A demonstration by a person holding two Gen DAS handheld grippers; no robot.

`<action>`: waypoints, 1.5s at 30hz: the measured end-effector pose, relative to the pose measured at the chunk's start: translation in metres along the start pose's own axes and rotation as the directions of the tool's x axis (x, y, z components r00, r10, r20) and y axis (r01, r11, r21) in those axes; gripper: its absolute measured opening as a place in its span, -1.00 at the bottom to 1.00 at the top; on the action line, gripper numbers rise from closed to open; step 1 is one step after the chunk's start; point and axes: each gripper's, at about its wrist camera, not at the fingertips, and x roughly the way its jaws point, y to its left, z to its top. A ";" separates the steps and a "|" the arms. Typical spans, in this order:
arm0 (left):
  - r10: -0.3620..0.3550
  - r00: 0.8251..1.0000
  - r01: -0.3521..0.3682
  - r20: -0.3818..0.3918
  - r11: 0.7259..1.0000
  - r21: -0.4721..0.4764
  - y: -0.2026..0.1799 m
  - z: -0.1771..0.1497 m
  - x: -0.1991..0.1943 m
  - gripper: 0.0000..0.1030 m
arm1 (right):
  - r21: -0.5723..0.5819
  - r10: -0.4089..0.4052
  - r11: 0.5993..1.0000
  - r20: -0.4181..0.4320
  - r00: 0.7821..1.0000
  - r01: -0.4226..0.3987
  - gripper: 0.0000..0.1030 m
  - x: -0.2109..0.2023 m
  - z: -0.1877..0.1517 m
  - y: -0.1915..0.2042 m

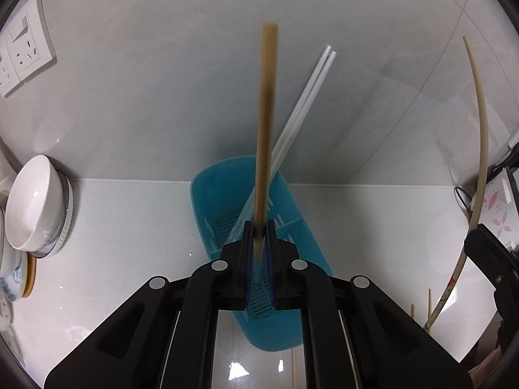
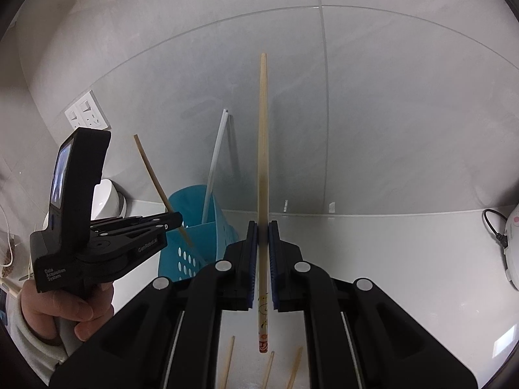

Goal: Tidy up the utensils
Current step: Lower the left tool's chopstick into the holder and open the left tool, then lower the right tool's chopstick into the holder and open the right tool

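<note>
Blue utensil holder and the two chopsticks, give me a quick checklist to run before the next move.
1. Left gripper shut on brown chopstick: ok.
2. Brown chopstick's lower end over the blue holder: ok.
3. Right gripper shut on pale chopstick: ok.
4. Pale chopstick over the holder: not ok, it hangs beside it.
5. White chopsticks leave room inside: cannot tell.
6. Holder upright on counter: ok.

My left gripper (image 2: 177,219) is a matte black plastic tool with a small screen on its upright rear block and white lettering, "Data Acquisition System", on its side. Round silver pivot pins stud the black linkage arms of my right gripper (image 2: 262,227), whose pads are blue and ribbed. A pale sleeve (image 2: 22,340) covers my wrist.
</note>
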 end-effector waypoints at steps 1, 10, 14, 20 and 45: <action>0.002 1.000 -0.002 0.005 1.000 -0.001 0.000 0.000 -0.001 -0.79 | 0.000 0.001 1.000 -0.001 1.000 -0.001 -0.88 0.001 0.000 0.000; 0.037 0.990 -0.033 0.139 0.999 -0.032 0.008 -0.008 -0.043 0.07 | -0.009 0.014 1.000 0.000 1.000 -0.014 -0.88 0.003 0.005 0.003; 0.046 0.983 -0.039 0.180 0.998 -0.044 0.014 -0.017 -0.059 0.34 | -0.015 0.038 0.999 0.009 0.999 -0.038 -0.88 0.004 0.010 0.009; 0.068 0.975 -0.051 0.211 0.995 -0.085 0.030 -0.032 -0.070 0.65 | -0.012 0.096 0.995 0.035 0.995 -0.096 -0.88 0.004 0.021 0.017; 0.137 0.972 -0.116 0.191 0.986 -0.120 0.075 -0.073 -0.064 0.88 | -0.124 0.170 0.980 0.112 0.979 -0.156 -0.88 0.072 -0.007 0.066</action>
